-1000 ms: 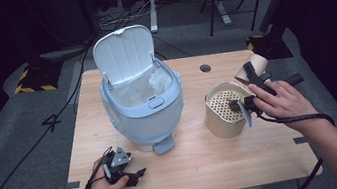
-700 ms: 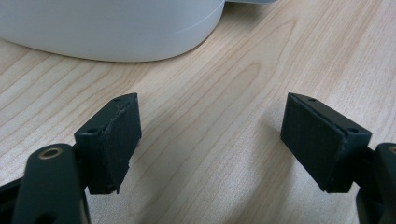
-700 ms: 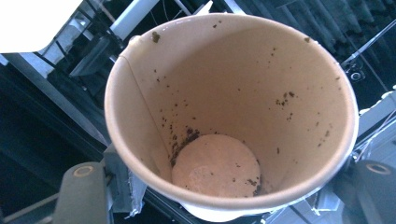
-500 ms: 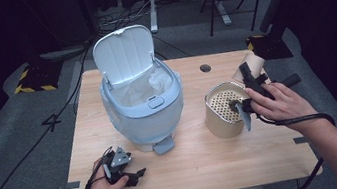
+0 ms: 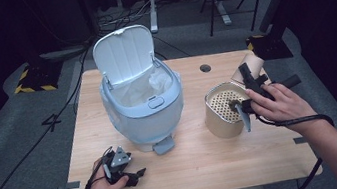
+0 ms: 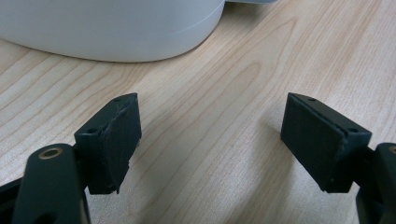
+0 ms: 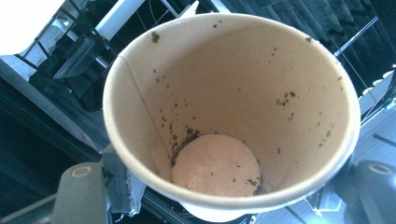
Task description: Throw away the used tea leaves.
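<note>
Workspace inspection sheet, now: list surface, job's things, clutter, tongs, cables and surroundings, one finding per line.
Surface: wooden table, with a round hole at the far edge.
Job's things: blue bin lid up, white liner inside; metal canister with perforated insert; paper cup, nearly empty, dark specks inside.
Clutter: nothing seen.
Tongs: left tongs open, low over the table beside the bin; right tongs shut on the paper cup, near the canister.
Cables: black cable across the floor.
Surroundings: dark room, grey floor, hazard-striped block.

Bin (image 5: 144, 105) mid-table (image 5: 192, 166), lid (image 5: 124, 54) raised behind; perforated basket (image 5: 223, 110) right of it; paper cup (image 5: 252, 64) behind basket
</note>
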### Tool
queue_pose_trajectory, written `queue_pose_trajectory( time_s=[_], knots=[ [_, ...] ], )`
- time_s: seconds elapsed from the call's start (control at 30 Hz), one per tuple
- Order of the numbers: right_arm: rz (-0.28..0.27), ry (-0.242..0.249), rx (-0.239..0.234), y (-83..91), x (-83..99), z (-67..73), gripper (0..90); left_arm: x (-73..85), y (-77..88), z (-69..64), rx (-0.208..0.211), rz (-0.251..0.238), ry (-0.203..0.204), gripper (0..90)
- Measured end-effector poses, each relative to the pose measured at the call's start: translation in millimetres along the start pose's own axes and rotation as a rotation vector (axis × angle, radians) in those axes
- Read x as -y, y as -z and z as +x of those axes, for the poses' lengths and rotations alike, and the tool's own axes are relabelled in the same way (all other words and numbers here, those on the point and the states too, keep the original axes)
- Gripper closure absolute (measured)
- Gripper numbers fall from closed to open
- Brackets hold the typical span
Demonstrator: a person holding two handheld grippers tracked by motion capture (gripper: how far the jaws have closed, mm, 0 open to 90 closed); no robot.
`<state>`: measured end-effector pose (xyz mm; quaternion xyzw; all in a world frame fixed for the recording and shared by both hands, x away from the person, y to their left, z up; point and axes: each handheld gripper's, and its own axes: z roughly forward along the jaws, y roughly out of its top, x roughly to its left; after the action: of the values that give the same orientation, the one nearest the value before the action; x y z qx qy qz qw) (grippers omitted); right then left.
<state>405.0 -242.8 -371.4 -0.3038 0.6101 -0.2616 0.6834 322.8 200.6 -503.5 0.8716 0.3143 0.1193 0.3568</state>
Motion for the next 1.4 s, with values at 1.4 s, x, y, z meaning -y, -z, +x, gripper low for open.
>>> queue_pose_trajectory(
  time_s=[1.4],
  knots=[
    [-0.448, -1.858, -0.828, -16.7, 101.9, 6.5, 29.1, -5.1, -4.7, 8.5, 0.041, 0.008, -0.036, 17.5]
  ],
)
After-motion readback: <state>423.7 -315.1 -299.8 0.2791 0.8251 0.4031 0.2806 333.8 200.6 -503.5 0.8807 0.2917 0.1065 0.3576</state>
